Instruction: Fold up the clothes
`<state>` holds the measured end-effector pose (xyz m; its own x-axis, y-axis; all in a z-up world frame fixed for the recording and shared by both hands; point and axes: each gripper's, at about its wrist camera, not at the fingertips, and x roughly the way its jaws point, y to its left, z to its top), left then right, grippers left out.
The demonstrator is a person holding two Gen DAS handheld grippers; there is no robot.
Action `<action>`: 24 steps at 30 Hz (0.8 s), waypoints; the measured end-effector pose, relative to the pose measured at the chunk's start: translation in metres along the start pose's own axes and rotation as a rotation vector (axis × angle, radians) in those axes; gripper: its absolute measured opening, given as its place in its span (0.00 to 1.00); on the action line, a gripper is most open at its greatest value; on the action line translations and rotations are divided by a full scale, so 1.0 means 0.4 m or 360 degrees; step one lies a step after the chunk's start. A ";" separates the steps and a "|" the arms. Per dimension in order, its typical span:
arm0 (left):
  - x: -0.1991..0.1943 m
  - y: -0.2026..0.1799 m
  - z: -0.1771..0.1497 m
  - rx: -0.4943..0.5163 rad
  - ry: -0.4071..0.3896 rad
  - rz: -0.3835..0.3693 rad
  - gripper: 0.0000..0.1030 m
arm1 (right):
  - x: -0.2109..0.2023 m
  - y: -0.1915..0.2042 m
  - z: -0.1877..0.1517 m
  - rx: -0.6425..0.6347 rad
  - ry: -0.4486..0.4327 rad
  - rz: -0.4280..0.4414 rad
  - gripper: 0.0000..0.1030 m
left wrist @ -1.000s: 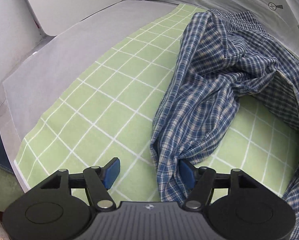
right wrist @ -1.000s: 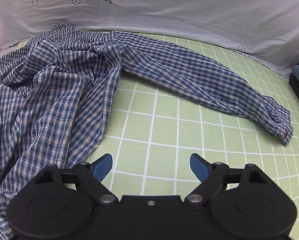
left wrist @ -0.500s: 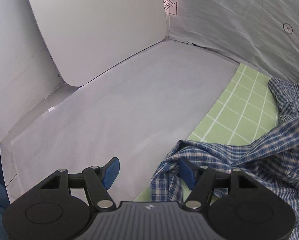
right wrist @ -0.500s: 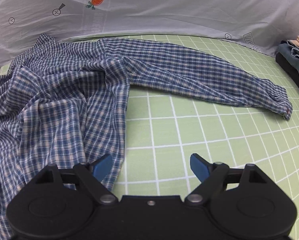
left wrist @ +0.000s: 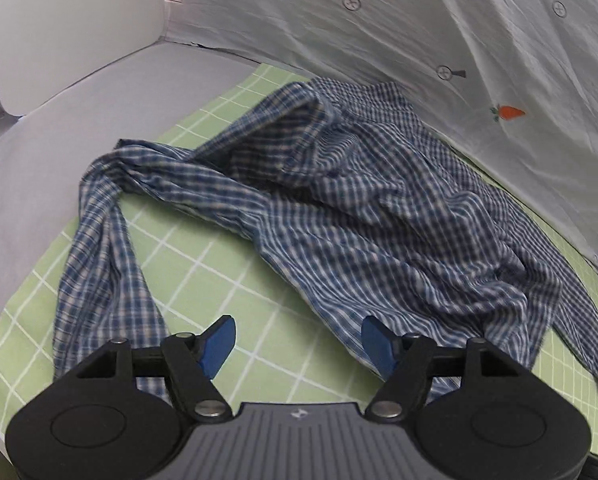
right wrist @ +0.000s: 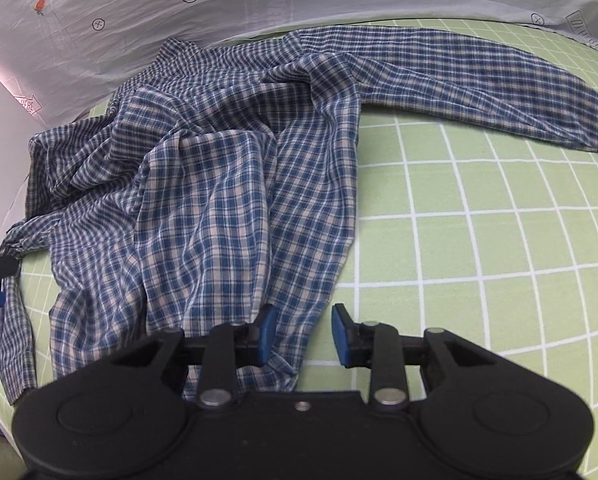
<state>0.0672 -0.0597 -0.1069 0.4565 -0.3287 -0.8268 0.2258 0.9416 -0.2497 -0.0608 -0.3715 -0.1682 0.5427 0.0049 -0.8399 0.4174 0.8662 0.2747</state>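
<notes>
Right wrist: rumpled checked cotton shirt point(right wrist: 227, 184)

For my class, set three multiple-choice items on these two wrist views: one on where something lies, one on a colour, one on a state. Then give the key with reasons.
1. Where does the shirt's long straight sleeve lie in the right wrist view?
A. Towards the upper right
B. Under the gripper
C. Off the mat

2. What colour is the mat under the shirt?
A. Red
B. Green with white lines
C. Black

3. How is the shirt?
A. Neatly folded
B. On a hanger
C. Crumpled and unfolded

Key: A, the sleeve stretches up and right across the mat; B, green squares with white lines show; C, the plaid shirt lies in loose wrinkles.
</notes>
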 end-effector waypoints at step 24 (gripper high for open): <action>0.028 -0.099 -0.191 -0.0050 0.0231 -0.0004 0.01 | -0.133 -0.219 -0.006 -0.0044 -0.0242 -0.0311 0.00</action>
<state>-0.0023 -0.0951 -0.1449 0.3263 -0.3193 -0.8897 0.1986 0.9434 -0.2658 -0.1279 -0.4463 -0.1486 0.5577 -0.2377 -0.7953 0.5063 0.8566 0.0990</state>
